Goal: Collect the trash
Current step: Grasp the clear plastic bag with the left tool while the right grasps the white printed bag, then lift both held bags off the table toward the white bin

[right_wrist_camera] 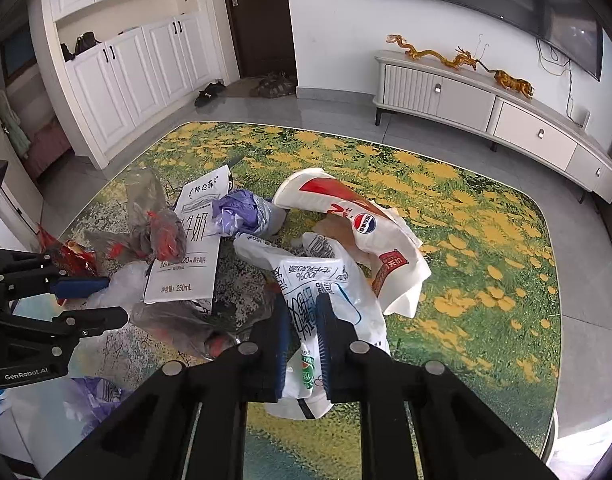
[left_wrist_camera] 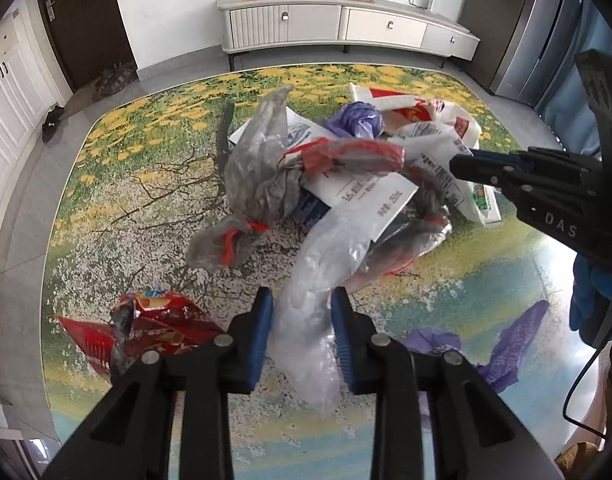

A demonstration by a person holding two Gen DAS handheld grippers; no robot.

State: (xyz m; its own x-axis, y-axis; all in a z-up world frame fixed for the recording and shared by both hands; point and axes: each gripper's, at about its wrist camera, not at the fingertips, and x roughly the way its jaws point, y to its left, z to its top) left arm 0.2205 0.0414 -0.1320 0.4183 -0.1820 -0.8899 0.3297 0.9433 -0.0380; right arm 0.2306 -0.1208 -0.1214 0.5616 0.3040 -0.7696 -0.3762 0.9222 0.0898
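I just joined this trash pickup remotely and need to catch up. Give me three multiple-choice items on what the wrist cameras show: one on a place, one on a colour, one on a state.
1. Where does the crumpled snack wrapper lie, seen from the left wrist?
A. left of the left gripper
B. on the TV cabinet
C. between the right gripper's fingers

2. What colour are the pads on the gripper fingers?
A. yellow
B. blue
C. white

3. What does the right gripper have between its pads?
A. nothing
B. the flat milk carton
C. a white printed plastic bag

Answers: 1 A, the red wrapper sits on the rug beside the left finger. 2 B, blue shows on both grippers. 3 C, the pads pinch the white bag's film.
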